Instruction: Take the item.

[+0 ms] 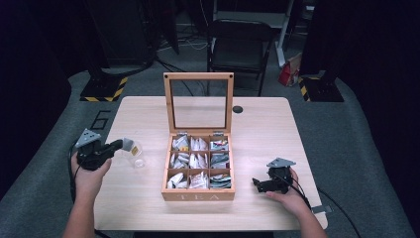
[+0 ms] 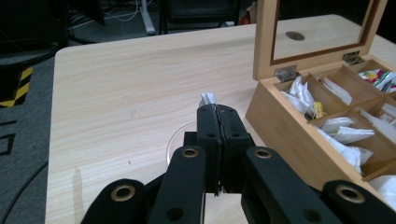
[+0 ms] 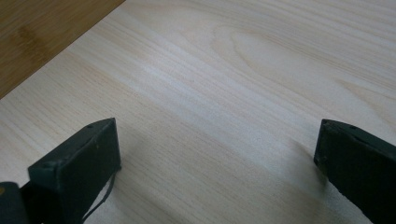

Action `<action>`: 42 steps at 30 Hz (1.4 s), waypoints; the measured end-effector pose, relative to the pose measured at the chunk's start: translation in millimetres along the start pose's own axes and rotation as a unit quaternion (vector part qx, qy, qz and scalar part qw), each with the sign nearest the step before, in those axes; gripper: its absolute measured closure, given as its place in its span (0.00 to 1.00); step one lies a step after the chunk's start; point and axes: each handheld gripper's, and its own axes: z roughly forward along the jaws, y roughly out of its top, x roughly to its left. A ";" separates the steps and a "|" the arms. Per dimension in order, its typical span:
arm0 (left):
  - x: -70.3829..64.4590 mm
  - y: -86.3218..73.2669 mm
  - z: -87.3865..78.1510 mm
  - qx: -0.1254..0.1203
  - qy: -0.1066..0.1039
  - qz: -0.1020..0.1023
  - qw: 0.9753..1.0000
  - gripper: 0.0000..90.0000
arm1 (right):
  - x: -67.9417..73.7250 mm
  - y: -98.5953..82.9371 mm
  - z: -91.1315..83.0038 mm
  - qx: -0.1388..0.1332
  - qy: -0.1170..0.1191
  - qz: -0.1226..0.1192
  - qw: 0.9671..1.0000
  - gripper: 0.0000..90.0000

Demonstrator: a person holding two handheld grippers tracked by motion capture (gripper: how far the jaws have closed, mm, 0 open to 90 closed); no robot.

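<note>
An open wooden tea box (image 1: 198, 195) marked TEA stands mid-table, its glass lid (image 1: 199, 103) upright and its compartments holding several tea bags (image 1: 198, 160). My left gripper (image 1: 120, 144) hovers left of the box, shut on a small tea bag (image 1: 129, 145) above a clear glass (image 1: 138, 159). In the left gripper view the jaws (image 2: 218, 112) are pressed together with the white tea bag tip (image 2: 208, 98) poking out, the glass rim (image 2: 173, 138) below and the box (image 2: 299, 126) at right. My right gripper (image 1: 256, 182) rests right of the box, open and empty (image 3: 217, 140).
The light wooden table (image 1: 148, 203) has a dark round grommet (image 1: 238, 109) at the back right. A black folding chair (image 1: 240, 47) stands behind the table, with black stands on hazard-striped bases (image 1: 101, 89) on the floor. The box wall (image 3: 37, 32) lies ahead of the right gripper.
</note>
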 end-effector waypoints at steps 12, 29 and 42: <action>-2.3 -6.2 12.0 0.025 0.002 0.009 1.000 0.99 | 0.0 0.0 0.0 0.000 0.000 0.000 1.000 0.00; -6.4 -10.7 23.2 0.038 0.004 0.015 0.999 0.88 | 0.1 0.0 0.0 0.000 0.000 0.000 1.000 0.00; -7.7 -8.7 20.2 0.026 -0.011 0.001 1.000 0.77 | -0.1 0.0 0.0 0.000 0.000 -0.001 1.000 0.00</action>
